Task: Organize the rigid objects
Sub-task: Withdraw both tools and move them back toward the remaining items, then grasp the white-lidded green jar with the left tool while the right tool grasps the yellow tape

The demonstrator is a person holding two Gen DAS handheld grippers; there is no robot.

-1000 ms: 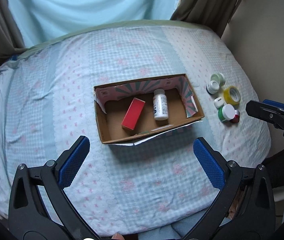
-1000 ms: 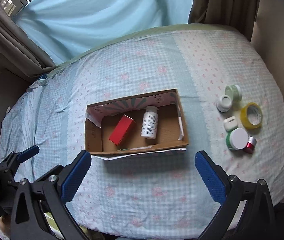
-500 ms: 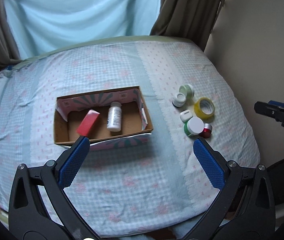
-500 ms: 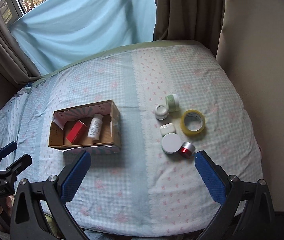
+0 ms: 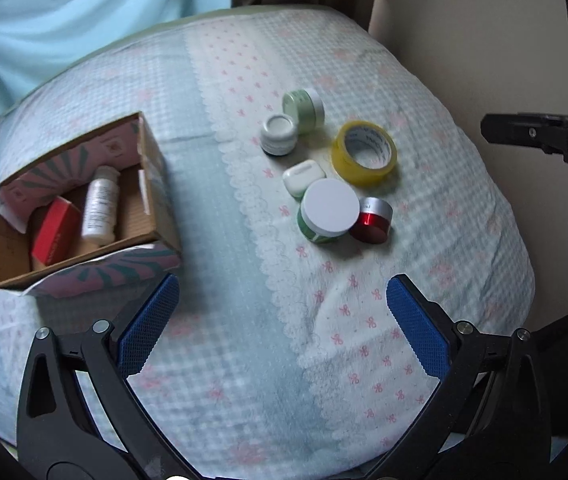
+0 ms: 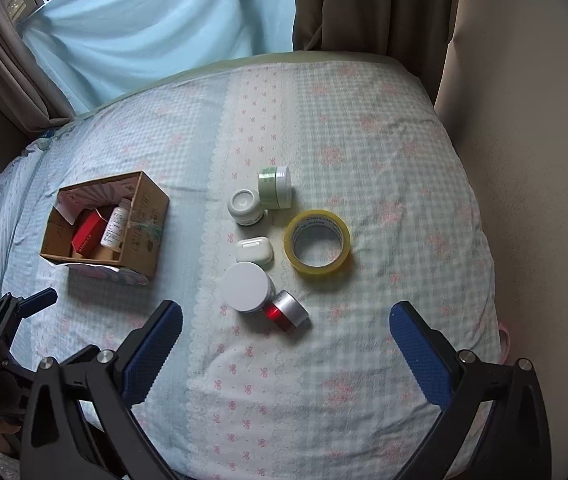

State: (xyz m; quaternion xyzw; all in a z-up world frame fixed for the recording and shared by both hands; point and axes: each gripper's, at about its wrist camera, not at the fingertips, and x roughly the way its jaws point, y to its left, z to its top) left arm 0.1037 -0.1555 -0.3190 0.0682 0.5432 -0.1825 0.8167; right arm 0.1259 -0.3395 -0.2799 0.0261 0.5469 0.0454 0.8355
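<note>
cardboard box (image 6: 102, 224) on bed (image 6: 384, 160), left side, red box (image 6: 86, 232) and white bottle (image 6: 115, 227) inside. jars, white case (image 6: 255, 251), tape roll (image 6: 317, 243) clustered to its right. left hand-held gripper (image 5: 284, 322) and right hand-held gripper (image 6: 286, 346) both spread wide, grasping nothing.

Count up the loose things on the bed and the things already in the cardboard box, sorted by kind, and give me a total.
Jars: 4, white-lidded green, red and silver, white, pale green on its side
Tape roll: 1
Earbud case: 1
White bottle, in the box: 1
Red carton, in the box: 1
Total: 8
</note>
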